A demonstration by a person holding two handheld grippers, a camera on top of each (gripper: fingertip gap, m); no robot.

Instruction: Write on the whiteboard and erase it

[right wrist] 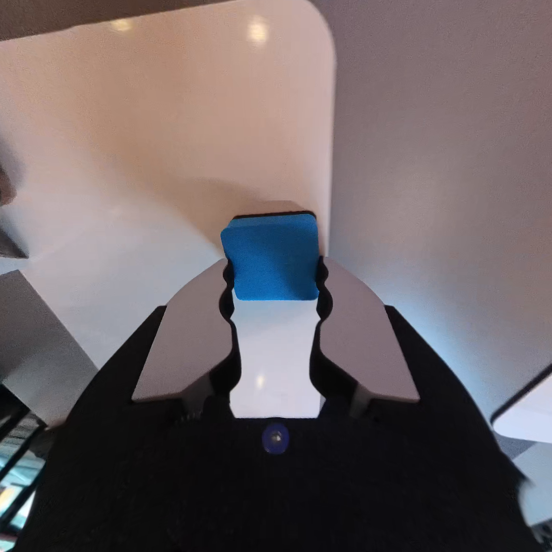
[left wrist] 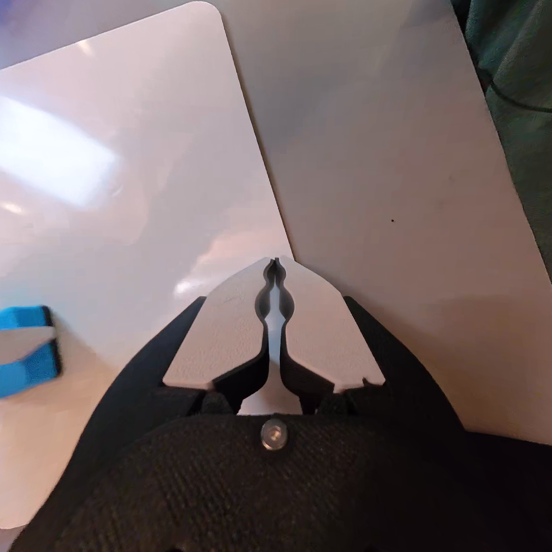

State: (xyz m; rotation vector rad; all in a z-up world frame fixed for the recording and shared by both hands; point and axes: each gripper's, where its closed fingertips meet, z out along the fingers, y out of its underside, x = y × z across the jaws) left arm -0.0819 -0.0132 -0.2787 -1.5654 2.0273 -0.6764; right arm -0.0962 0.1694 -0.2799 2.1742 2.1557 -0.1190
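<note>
Fingertips of the right gripper (right wrist: 272,267) pinch a square blue foam eraser with a black felt underside (right wrist: 270,260), felt pressed near the right edge of the glossy, round-cornered white whiteboard (right wrist: 167,134). Left gripper (left wrist: 274,262), pressed together and empty, hovers over the whiteboard's edge on the pale desk (left wrist: 388,167).

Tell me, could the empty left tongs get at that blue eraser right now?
Probably not cleanly: the right tongs are already shut on the blue eraser, covering its sides. The whiteboard between them looks bare, so only that grip blocks the left tongs.
</note>
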